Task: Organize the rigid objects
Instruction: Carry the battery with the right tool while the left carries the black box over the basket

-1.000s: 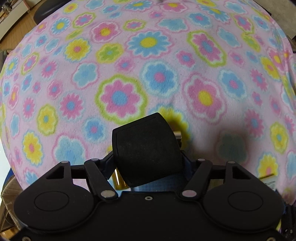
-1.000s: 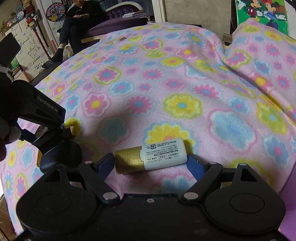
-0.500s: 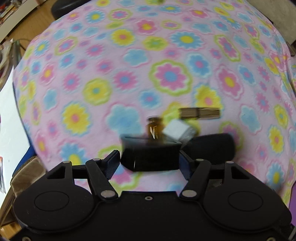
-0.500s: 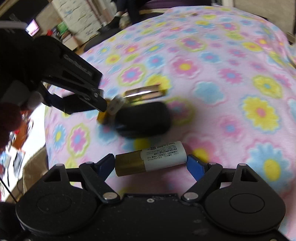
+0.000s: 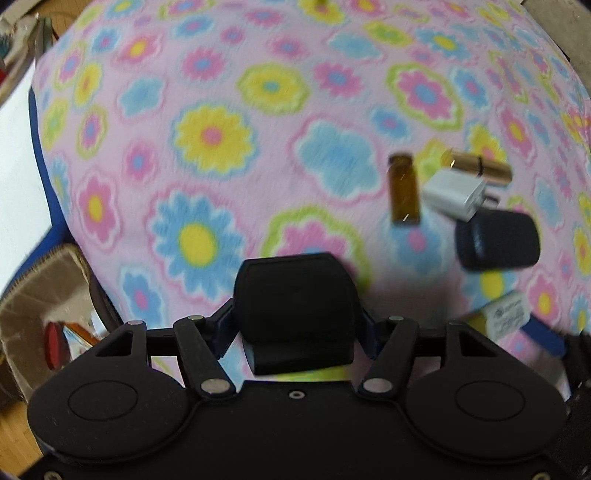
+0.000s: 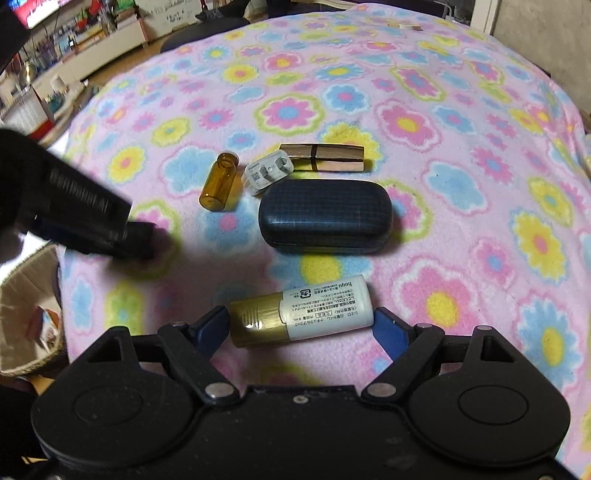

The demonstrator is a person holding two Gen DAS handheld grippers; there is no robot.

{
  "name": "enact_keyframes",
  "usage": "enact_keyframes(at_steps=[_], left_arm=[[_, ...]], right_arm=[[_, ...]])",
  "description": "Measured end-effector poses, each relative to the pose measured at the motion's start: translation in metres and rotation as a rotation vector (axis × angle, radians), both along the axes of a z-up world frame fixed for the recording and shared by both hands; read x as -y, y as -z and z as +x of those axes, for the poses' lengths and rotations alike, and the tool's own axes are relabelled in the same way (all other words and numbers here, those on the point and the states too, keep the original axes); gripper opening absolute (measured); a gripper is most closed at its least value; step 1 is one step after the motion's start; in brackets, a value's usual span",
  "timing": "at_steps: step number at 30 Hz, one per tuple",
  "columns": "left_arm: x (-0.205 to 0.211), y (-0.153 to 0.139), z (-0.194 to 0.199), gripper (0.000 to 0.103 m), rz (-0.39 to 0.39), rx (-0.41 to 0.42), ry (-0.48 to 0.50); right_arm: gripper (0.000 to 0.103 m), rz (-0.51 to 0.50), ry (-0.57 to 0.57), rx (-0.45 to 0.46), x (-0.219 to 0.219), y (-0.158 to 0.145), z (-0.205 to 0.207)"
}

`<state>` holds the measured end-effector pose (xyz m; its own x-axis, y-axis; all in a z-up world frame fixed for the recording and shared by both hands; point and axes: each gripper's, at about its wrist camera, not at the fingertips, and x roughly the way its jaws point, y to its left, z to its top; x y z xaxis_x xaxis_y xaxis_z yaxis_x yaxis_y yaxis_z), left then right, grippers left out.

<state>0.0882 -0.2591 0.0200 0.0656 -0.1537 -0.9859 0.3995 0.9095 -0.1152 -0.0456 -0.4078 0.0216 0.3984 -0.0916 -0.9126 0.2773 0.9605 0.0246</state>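
Observation:
My left gripper (image 5: 297,325) is shut on a black box (image 5: 295,306) and holds it above the flowered blanket (image 5: 221,147). My right gripper (image 6: 301,325) is shut on a white bottle with a gold cap (image 6: 301,310). On the blanket lie an amber vial (image 6: 218,181), a white charger plug (image 6: 267,173), a gold tube (image 6: 321,157) and a dark glasses case (image 6: 325,216). They also show in the left wrist view: vial (image 5: 403,194), plug (image 5: 456,194), gold tube (image 5: 480,168), case (image 5: 496,240). The left gripper (image 6: 110,229) appears at the left of the right wrist view.
A woven basket (image 5: 33,295) with items inside stands off the blanket's left edge, also in the right wrist view (image 6: 22,314). Shelves and furniture (image 6: 92,33) are far behind. A small object (image 6: 406,26) lies at the blanket's far edge.
Both grippers have pulled back and swung left, each still holding its object. The group of objects on the blanket has come into view. The basket now shows at the left.

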Motion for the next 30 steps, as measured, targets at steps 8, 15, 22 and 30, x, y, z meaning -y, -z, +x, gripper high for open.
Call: enact_keyframes(at_steps=[8,15,22,30], left_arm=[[-0.009,0.019,-0.007,0.062,0.0,-0.01,0.014],[-0.006,0.018,-0.011,0.061,-0.018,0.015,0.022],[-0.038,0.008,-0.014,0.061,-0.069,0.014,-0.013],[-0.117,-0.021,-0.004,0.061,-0.074,0.046,-0.142]], right_arm=[[0.085,-0.088,-0.014,-0.058,-0.015,0.0,0.01],[0.084,-0.091,-0.004,-0.115,-0.015,0.008,0.016],[0.084,-0.08,0.05,-0.114,-0.011,-0.008,0.012],[0.084,-0.043,-0.037,-0.095,-0.067,-0.03,0.026]])
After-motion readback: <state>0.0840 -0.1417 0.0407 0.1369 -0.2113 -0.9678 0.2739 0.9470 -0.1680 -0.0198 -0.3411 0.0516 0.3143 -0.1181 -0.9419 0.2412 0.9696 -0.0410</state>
